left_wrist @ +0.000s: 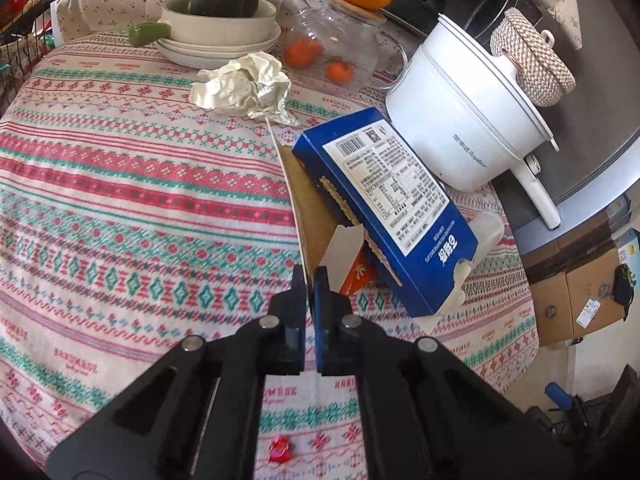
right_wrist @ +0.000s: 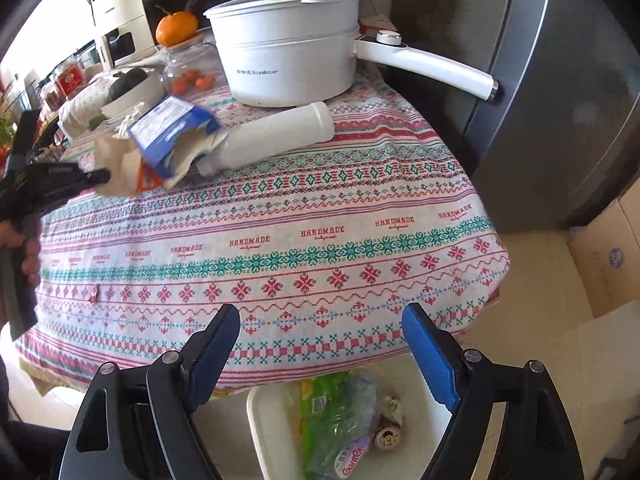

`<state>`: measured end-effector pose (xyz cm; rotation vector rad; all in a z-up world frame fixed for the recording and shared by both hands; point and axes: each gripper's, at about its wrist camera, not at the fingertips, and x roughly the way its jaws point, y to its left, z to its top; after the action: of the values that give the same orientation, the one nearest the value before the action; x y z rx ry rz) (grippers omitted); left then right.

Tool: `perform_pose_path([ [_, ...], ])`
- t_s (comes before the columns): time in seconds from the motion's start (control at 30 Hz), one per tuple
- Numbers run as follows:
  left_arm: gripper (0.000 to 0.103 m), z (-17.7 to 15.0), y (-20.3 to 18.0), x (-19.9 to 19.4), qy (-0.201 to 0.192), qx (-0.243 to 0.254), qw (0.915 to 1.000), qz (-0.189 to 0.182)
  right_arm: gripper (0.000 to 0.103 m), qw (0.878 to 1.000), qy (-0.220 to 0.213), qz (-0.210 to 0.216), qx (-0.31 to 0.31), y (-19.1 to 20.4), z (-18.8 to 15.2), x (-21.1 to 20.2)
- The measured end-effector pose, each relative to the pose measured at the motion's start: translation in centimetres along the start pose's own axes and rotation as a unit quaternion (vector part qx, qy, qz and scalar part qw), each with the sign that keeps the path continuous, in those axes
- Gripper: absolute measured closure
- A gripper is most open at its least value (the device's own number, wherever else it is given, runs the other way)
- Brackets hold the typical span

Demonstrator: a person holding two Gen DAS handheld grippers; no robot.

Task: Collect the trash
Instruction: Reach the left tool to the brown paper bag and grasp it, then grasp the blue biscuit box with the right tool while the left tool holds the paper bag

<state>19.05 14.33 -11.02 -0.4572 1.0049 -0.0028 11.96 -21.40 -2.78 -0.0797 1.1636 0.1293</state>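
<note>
Ahead of the black left gripper (left_wrist: 308,280) lies a blue box (left_wrist: 384,208) with a white label; beyond it, white crumpled paper (left_wrist: 244,84). Beneath, the cloth (left_wrist: 120,200) shows red-and-teal bands.

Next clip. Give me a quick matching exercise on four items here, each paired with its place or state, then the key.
Things:
1. blue box
2. crumpled paper
3. white bottle
4. bin

Places or states:
A. lying on its side in front of the white pot
B. on the floor below the table edge, trash inside
C. torn open, its flap pinched by the left gripper
D. loose on the tablecloth near the stacked bowls

Pairs: 1-C, 2-D, 3-A, 4-B
</note>
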Motion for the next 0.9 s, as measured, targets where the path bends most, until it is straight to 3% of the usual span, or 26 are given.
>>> perform_pose_path([
  [0.27,0.101,-4.7,-0.6,-4.3,0.032,0.065,0.9973,0.006,0.018,0.999,-0.005,0.029,-0.015,2.2,-0.4,-1.1],
  [0.43,0.101,-6.9,-2.2,-6.5,0.023,0.102,0.9945,0.003,0.018,0.997,0.002,0.062,-0.05,4.7,-0.8,-0.8],
  [0.7,0.101,-7.6,-3.8,-6.8,0.021,0.114,0.993,-0.019,0.018,0.988,0.024,0.125,-0.091,8.8,-0.9,1.5],
  [0.9,0.101,-7.2,-3.6,-6.2,0.028,0.116,0.9928,-0.013,0.012,0.983,0.059,0.148,-0.094,10.9,-0.7,3.9],
])
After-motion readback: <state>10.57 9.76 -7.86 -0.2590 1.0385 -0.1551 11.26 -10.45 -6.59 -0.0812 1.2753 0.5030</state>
